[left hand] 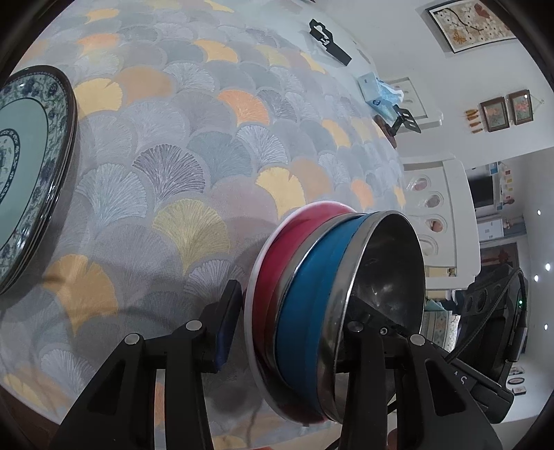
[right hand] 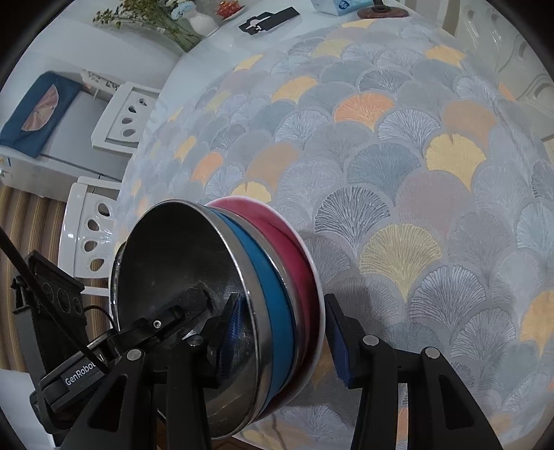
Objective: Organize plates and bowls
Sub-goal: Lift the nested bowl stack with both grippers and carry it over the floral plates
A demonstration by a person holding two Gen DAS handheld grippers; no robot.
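Observation:
A nested stack of bowls, blue-walled steel bowl [left hand: 311, 308] set in a red bowl [left hand: 273, 277], rests on the patterned tablecloth [left hand: 180, 145]. My left gripper [left hand: 291, 329] straddles the stack's rim, one finger inside, one outside, jaws open. My right gripper [right hand: 284, 332] straddles the same stack [right hand: 273, 304] from the opposite side, one pad inside the steel bowl [right hand: 187, 256], one outside the red bowl [right hand: 297, 249], also open. A stack of blue floral plates [left hand: 31, 166] sits at the left in the left wrist view.
A tissue pack [left hand: 377, 91], a black stand [left hand: 405, 119] and a black card [left hand: 329, 41] lie at the table's far side. White chairs [right hand: 90, 228] stand by the table edge. A flower vase [right hand: 200, 20] stands far back.

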